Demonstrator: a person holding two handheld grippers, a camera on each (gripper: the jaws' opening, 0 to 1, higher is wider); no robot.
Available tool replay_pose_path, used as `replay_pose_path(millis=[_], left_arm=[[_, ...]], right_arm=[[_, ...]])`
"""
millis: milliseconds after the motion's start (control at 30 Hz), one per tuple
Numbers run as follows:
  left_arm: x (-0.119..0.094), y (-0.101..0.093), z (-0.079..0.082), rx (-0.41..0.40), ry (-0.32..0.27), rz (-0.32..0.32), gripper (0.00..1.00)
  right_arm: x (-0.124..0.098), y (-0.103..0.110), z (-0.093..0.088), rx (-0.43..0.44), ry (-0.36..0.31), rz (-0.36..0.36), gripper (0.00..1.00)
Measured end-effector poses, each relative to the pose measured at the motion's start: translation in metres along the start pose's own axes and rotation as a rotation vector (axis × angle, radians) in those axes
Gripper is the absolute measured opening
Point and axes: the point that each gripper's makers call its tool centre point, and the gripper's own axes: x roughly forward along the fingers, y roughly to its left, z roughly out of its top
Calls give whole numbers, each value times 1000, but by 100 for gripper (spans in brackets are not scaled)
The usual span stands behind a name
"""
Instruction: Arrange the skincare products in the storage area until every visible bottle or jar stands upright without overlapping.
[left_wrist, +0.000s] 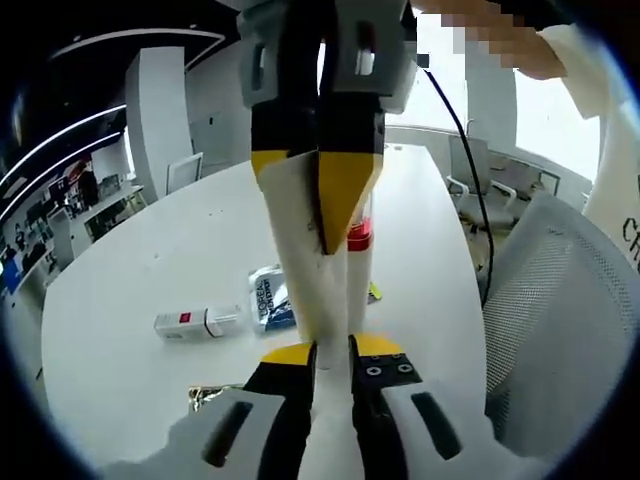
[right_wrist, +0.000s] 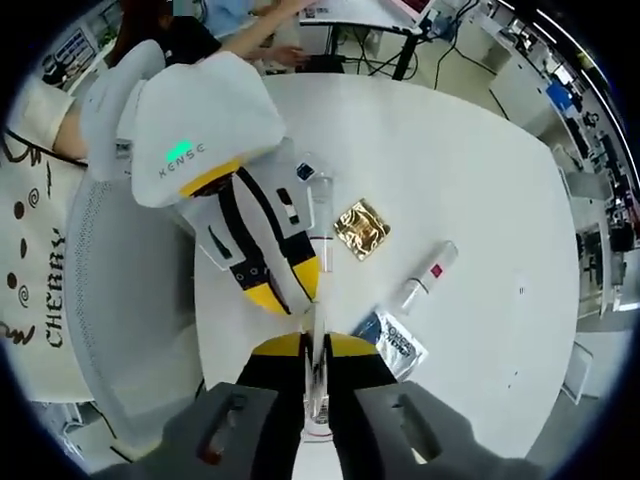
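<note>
Left gripper (left_wrist: 331, 352) clamped on white tube (left_wrist: 318, 270); right gripper (right_wrist: 314, 345) pinching same tube's far end, above table (right_wrist: 480, 180). Risk: uneven pull, tube slips, drops onto sachet (right_wrist: 398, 340) or white bottle (right_wrist: 425, 275) lying nearby.

Left gripper (left_wrist: 331, 350) and right gripper (right_wrist: 315, 345) face each other tip to tip, both clamped closed

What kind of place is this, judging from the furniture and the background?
Probably an open-plan office or lab. A large white table stands in the middle, a mesh chair is beside it, and desks with equipment line the far side, with cables and stands behind the table.
</note>
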Motion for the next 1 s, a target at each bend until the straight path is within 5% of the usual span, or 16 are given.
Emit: replay_pose_path(millis=[567, 1000], left_arm=[[-2, -5, 6, 1, -14, -4, 15], [-4, -3, 10, -21, -33, 1, 18]], right_arm=[[0, -2, 0, 45, -10, 62, 5], [0, -1, 2, -37, 0, 54, 8]])
